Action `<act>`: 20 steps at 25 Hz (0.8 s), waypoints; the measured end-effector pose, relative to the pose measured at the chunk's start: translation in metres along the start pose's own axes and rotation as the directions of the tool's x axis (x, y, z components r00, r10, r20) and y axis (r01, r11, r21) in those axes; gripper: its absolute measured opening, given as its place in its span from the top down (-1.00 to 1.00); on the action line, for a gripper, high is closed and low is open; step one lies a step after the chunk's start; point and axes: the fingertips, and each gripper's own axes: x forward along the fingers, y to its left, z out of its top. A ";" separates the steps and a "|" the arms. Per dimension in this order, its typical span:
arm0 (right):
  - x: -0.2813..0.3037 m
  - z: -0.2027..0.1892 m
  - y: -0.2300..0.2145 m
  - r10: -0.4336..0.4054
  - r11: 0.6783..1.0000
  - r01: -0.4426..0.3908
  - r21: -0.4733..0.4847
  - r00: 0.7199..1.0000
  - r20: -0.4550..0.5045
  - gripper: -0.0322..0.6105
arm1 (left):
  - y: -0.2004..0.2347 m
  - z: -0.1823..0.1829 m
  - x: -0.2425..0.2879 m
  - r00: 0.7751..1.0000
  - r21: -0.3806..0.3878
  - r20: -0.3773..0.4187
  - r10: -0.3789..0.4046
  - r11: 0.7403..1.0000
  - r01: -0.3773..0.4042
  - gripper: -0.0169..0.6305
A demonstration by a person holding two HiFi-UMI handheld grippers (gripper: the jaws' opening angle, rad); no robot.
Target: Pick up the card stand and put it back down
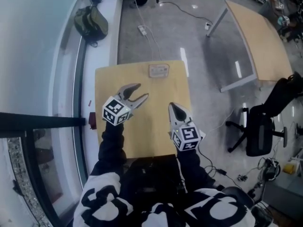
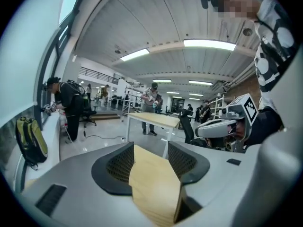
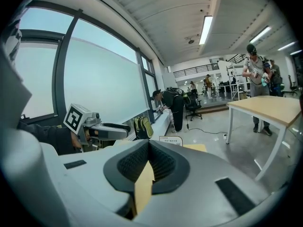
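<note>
The card stand (image 1: 158, 70) is a small clear holder with a pale card. It stands upright at the far edge of the small wooden table (image 1: 113, 141), and also shows in the right gripper view as the card stand (image 3: 171, 140) ahead of the jaws. My left gripper (image 1: 137, 94) hovers over the table's left half, open, with nothing between its fingers; only table wood shows in the gap of the left gripper (image 2: 150, 148). My right gripper (image 1: 177, 110) hovers over the right half, and its jaws meet at the tips, empty (image 3: 148, 143). Both grippers are short of the stand and apart from it.
A green backpack (image 1: 91, 21) leans by the window wall at the far left. A power strip (image 1: 142, 30) and its cable lie on the floor beyond the table. A larger wooden table (image 1: 258, 37) and a black office chair (image 1: 258, 129) stand to the right. Several people stand far off.
</note>
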 end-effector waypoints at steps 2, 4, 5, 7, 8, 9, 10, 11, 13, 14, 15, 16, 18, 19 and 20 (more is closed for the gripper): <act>-0.008 0.005 0.011 0.009 1.000 -0.008 -0.003 1.000 0.026 0.83 | -0.012 0.007 -0.010 0.998 0.021 -0.016 0.059 0.998 -0.059 0.29; -0.018 0.010 0.018 0.010 1.000 -0.009 -0.013 0.999 0.047 0.83 | -0.028 0.013 -0.016 0.994 0.031 -0.018 0.105 0.994 -0.105 0.40; -0.023 0.013 0.020 0.009 1.000 -0.007 -0.020 0.998 0.055 0.83 | -0.036 0.017 -0.020 0.992 0.031 -0.014 0.126 0.992 -0.126 0.45; -0.030 0.018 0.028 0.008 0.999 -0.005 -0.035 0.997 0.072 0.83 | -0.047 0.024 -0.028 0.986 0.025 0.001 0.168 0.985 -0.168 0.61; -0.032 0.022 0.033 0.009 0.999 -0.006 -0.042 0.997 0.082 0.83 | -0.051 0.027 -0.033 0.982 0.023 0.008 0.188 0.982 -0.188 0.68; -0.035 0.026 0.037 0.011 0.999 -0.006 -0.049 0.996 0.093 0.83 | -0.055 0.030 -0.037 0.979 0.024 0.015 0.206 0.978 -0.206 0.72; -0.039 0.030 0.041 0.012 0.998 -0.006 -0.056 0.995 0.104 0.83 | -0.060 0.032 -0.041 0.975 0.026 0.022 0.221 0.975 -0.221 0.77; -0.043 0.035 0.045 0.012 0.998 -0.005 -0.063 0.993 0.114 0.83 | -0.064 0.035 -0.045 0.972 0.026 0.031 0.233 0.972 -0.234 0.78; -0.051 0.040 0.051 0.012 0.997 -0.003 -0.074 0.991 0.131 0.83 | -0.074 0.041 -0.052 0.966 0.008 0.056 0.254 0.967 -0.255 0.85; -0.055 0.041 0.053 0.013 0.997 -0.002 -0.078 0.990 0.137 0.83 | -0.078 0.044 -0.056 0.961 -0.004 0.071 0.266 0.964 -0.266 0.88; -0.058 0.042 0.056 0.014 0.997 -0.002 -0.082 0.990 0.142 0.83 | -0.081 0.046 -0.060 0.957 -0.014 0.084 0.278 0.960 -0.278 0.91; -0.061 0.043 0.059 0.013 0.996 0.000 -0.086 0.989 0.146 0.83 | -0.085 0.048 -0.064 0.952 -0.022 0.094 0.290 0.957 -0.290 0.92; -0.065 0.045 0.064 0.008 0.996 0.006 -0.092 0.988 0.156 0.83 | -0.090 0.050 -0.072 0.943 -0.031 0.112 0.312 0.950 -0.311 0.92; -0.067 0.046 0.068 0.007 0.996 0.009 -0.093 0.987 0.163 0.83 | -0.093 0.053 -0.076 0.937 -0.034 0.128 0.326 0.945 -0.325 0.92; -0.069 0.048 0.071 0.006 0.995 0.010 -0.095 0.985 0.172 0.83 | -0.095 0.058 -0.081 0.927 -0.036 0.146 0.345 0.938 -0.344 0.92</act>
